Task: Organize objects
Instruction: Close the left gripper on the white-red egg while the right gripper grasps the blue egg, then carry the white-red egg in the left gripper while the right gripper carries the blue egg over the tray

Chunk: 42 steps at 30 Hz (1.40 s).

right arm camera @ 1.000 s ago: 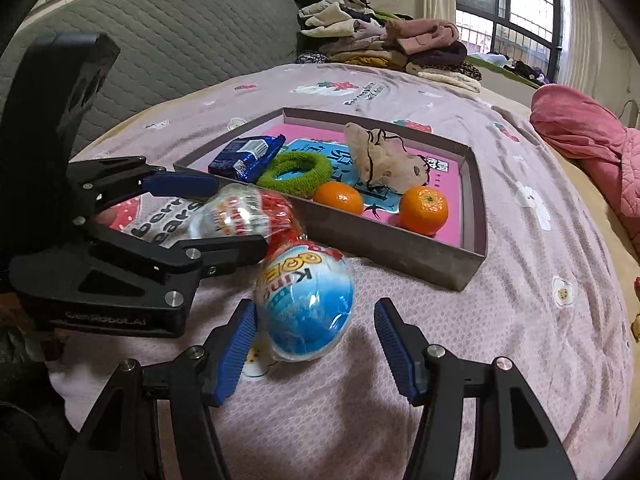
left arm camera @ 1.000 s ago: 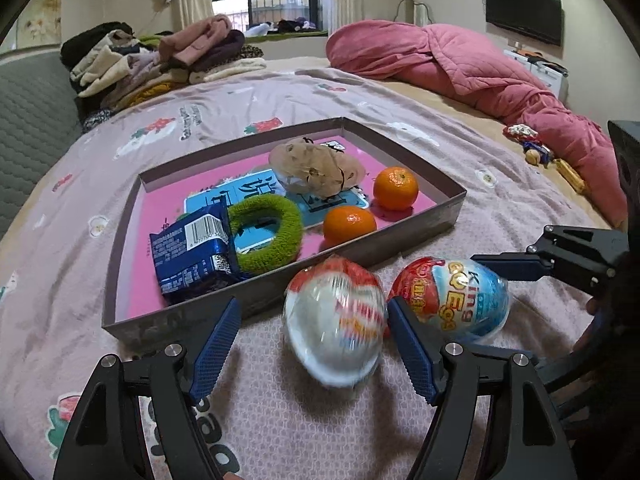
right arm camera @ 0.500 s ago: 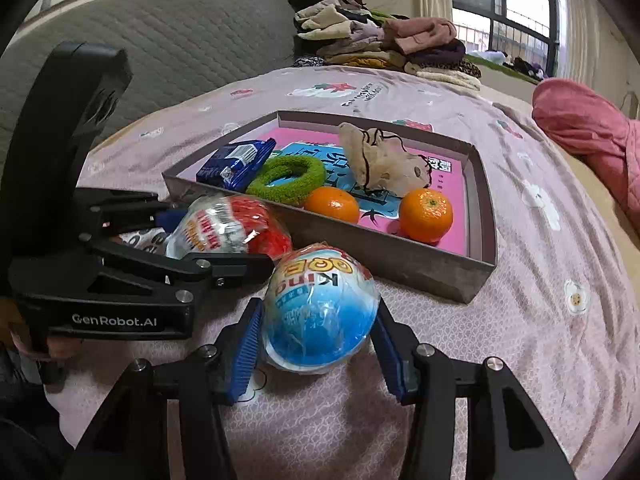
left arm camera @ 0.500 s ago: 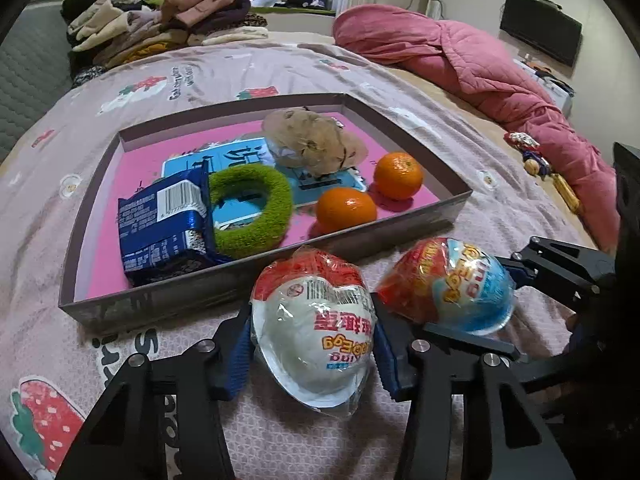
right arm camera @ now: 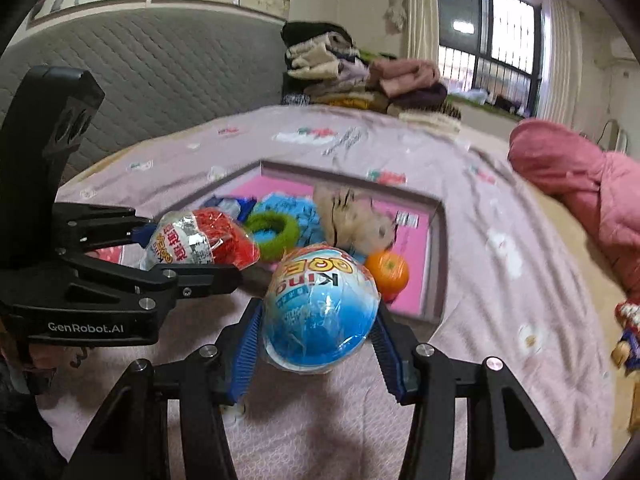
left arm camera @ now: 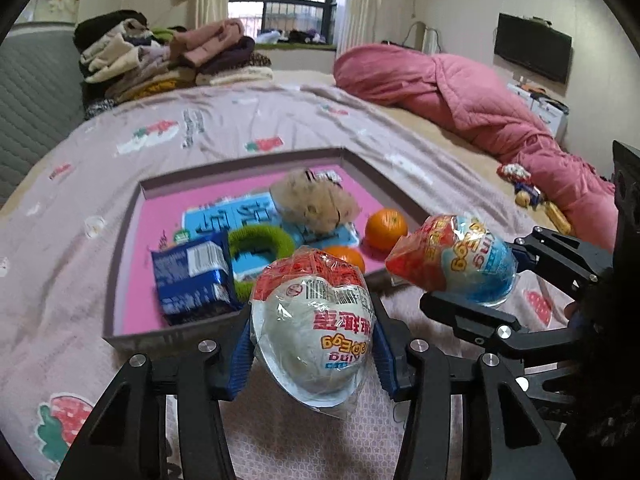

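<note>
Both grippers are loaded: the left gripper (left arm camera: 312,354) is clenched on the white egg (left arm camera: 314,328), its blue pads pressed to either side of the wrapper, and the right gripper (right arm camera: 318,342) is clamped on the blue egg (right arm camera: 320,308) the same way. Both eggs look lifted off the bed (left arm camera: 240,128), side by side, just near of the tray (left arm camera: 124,216). And that tray is already well stocked: a blue packet (left arm camera: 192,280) at the near left, a green ring (left arm camera: 260,240) beside it, a beige plush (left arm camera: 312,200) toward the far side, one orange (left arm camera: 386,228) at the right and a second orange (left arm camera: 346,256) peeking out behind the white egg. So, as I read it, most of the sorting is done and these two eggs are what's left to drop in, with open pink floor at the far left and right of the tray. Hard to call: the tray's near wall is mostly hidden behind the eggs and grippers, both views are motion-blurred, and the small bits on the bed at the far right, by the pink quilt (left arm camera: 460,92), are too small to name.
</note>
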Available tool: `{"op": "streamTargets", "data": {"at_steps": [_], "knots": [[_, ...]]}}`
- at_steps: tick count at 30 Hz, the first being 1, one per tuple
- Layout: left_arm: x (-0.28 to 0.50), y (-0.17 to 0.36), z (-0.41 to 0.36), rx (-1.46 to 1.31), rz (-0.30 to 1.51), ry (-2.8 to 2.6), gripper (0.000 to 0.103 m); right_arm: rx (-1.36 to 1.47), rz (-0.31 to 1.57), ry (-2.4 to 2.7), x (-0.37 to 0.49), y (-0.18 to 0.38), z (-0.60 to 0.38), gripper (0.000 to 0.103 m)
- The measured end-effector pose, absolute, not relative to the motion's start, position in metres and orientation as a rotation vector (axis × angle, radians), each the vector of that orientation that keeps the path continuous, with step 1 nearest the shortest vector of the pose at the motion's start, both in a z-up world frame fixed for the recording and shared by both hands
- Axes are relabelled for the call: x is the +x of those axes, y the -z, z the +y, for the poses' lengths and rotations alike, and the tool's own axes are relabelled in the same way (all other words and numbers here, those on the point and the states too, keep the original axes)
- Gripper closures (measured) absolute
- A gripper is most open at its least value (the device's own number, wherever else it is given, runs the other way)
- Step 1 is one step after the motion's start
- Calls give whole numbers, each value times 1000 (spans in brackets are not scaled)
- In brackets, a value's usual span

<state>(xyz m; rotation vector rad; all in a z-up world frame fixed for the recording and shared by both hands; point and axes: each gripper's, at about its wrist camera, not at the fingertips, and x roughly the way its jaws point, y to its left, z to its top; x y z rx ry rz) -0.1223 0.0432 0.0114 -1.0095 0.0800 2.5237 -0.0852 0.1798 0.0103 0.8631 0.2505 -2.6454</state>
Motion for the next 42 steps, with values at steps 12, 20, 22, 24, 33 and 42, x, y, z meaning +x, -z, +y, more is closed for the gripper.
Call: {"op": "streamTargets", "data": {"at_steps": [12, 20, 22, 24, 33, 42], "knots": [[-126, -34, 21, -944, 20, -2607, 52, 719, 195, 2713, -90, -45, 175, 51], [-134, -51, 1, -882, -23, -2696, 52, 657, 94, 2761, -95, -61, 181, 51], [-136, -55, -4, -865, -21, -2721, 52, 647, 79, 2770, -98, -64, 183, 51], [-139, -59, -8, -845, -9, -2760, 52, 635, 68, 2788, -100, -66, 185, 51], [-158, -58, -32, -877, -75, -2802, 52, 662, 69, 2823, -118, -63, 185, 51], [-170, -61, -41, -845, -118, -2860, 52, 599, 45, 2847, -122, -74, 184, 51]]}}
